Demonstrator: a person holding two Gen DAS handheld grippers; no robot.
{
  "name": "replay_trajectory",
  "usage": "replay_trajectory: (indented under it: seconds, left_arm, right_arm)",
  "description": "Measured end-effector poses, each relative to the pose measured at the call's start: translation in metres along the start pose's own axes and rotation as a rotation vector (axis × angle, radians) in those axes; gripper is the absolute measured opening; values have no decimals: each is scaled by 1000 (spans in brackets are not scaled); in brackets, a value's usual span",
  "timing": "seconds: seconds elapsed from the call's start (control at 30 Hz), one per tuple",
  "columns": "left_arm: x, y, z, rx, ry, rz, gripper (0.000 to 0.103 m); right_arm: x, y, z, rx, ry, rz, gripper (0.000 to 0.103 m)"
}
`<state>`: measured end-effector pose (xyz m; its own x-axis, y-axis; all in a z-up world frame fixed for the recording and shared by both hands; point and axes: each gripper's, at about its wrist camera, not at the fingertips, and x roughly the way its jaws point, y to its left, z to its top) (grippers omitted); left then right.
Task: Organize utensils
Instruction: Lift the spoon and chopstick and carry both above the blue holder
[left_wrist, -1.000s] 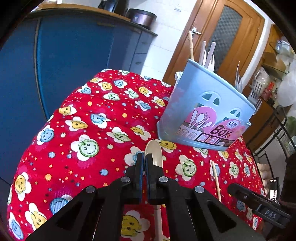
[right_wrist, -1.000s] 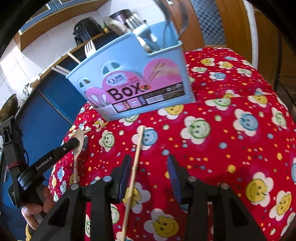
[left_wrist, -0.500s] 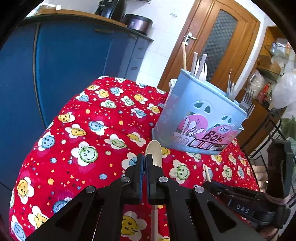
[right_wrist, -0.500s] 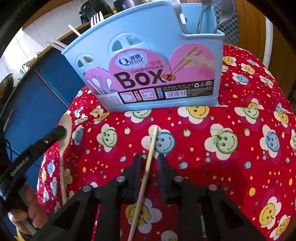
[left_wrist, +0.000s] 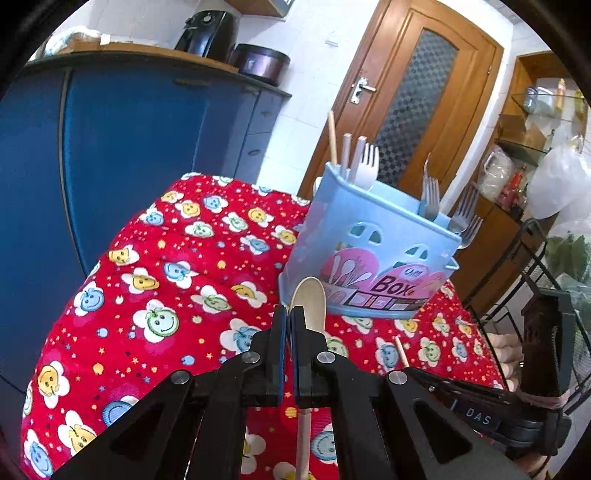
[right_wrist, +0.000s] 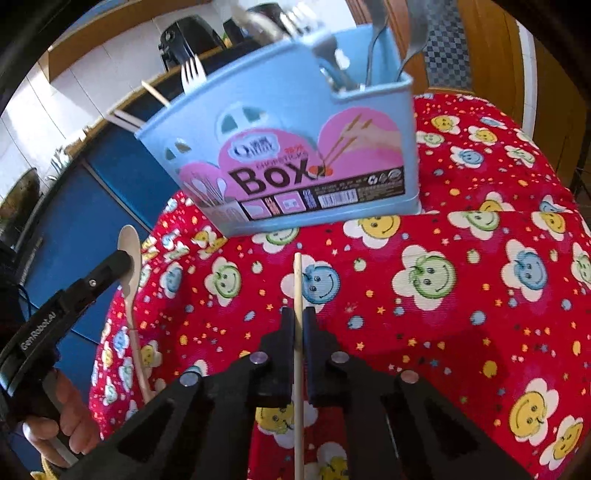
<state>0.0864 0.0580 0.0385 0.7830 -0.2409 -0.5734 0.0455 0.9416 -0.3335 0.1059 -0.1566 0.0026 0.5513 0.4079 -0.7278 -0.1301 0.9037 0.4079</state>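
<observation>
Left wrist view: the left gripper (left_wrist: 287, 321) is clamped on the wooden spoon (left_wrist: 309, 302), whose bowl sticks out just ahead of the fingertips while the handle runs back under the claw. The blue utensil box (left_wrist: 373, 258) stands ahead and to the right, on the red smiley tablecloth (left_wrist: 155, 280). The grip looks to sit near the neck of the spoon, so the long handle could swing or pivot on the way up; the bowl could also catch the box rim or knock the white plastic fork (left_wrist: 368, 164) and sticks in the near compartment. How far the spoon sits above the cloth is hard to judge, and its handle end is cut off by the frame.

Right wrist view: the right gripper (right_wrist: 298, 325) is closed on a thin wooden chopstick (right_wrist: 297, 280), which points straight ahead at the box and runs back between the fingers. Such a slim round stick may roll or slip between flat pads, and its tip could strike the box wall instead of clearing it. The metal cutlery (right_wrist: 373, 55) at the top is blurred; the box's inner dividers are hidden, so the right compartment cannot be told
</observation>
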Motion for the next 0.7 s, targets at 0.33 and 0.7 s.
replay_trajectory:
  seconds: [0.33,0.7]
  left_arm:
    - [-20,-13,5,14,-56,-34,2]
    - [-38,-24,15,33,-114,-57,2]
  right_arm:
    - [-52,10,-5,-26,-167,43,6]
    - [-84,17,0,-67,-299,17,6]
